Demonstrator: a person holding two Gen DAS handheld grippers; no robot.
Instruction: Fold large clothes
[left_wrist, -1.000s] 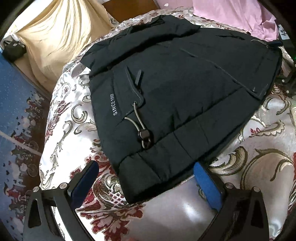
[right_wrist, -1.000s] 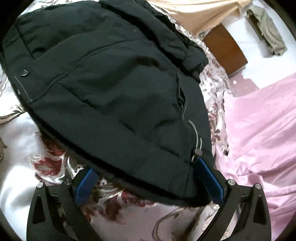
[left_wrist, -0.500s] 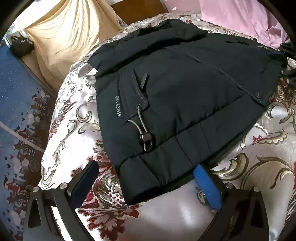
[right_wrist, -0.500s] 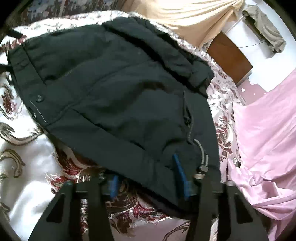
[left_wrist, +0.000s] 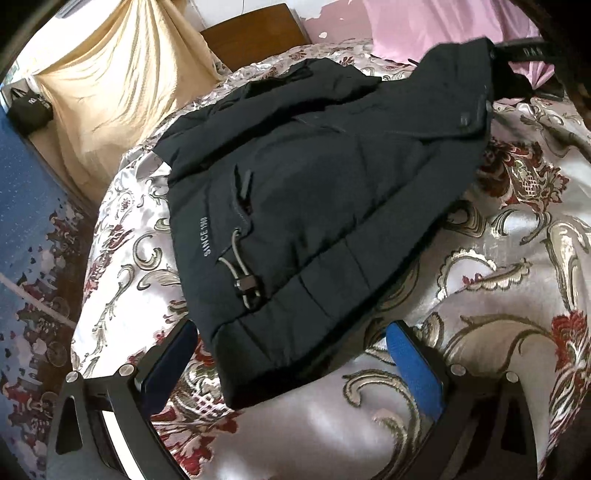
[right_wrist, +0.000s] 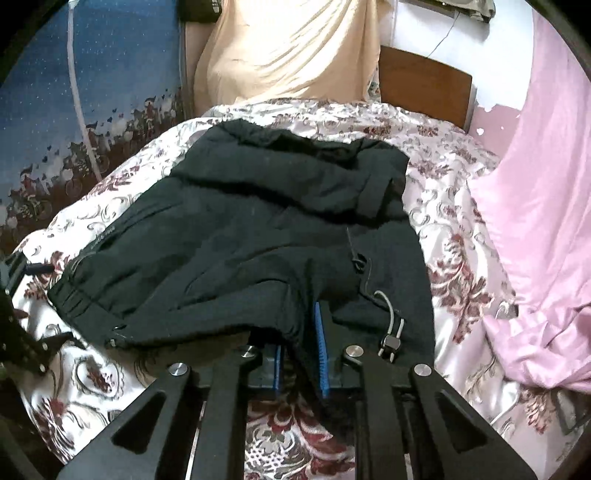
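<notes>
A black padded jacket with "SINCE 1988" print and a grey drawstring toggle lies on a floral satin bedspread. My left gripper is open, its blue pads either side of the jacket's near hem corner, low over the bed. My right gripper is shut on the jacket's hem and lifts that edge, so the cloth bunches over the fingers. The lifted corner shows at the upper right of the left wrist view. The jacket spreads away from the right gripper.
A pink sheet lies at the right of the bed. A beige drape and a brown headboard stand at the far end. A blue patterned wall runs along the left side. The left gripper shows at the left edge.
My right gripper has closed on the jacket's hem and lifted it, so that side of the jacket has risen and folded inward. My left gripper has stayed open at the near corner.
</notes>
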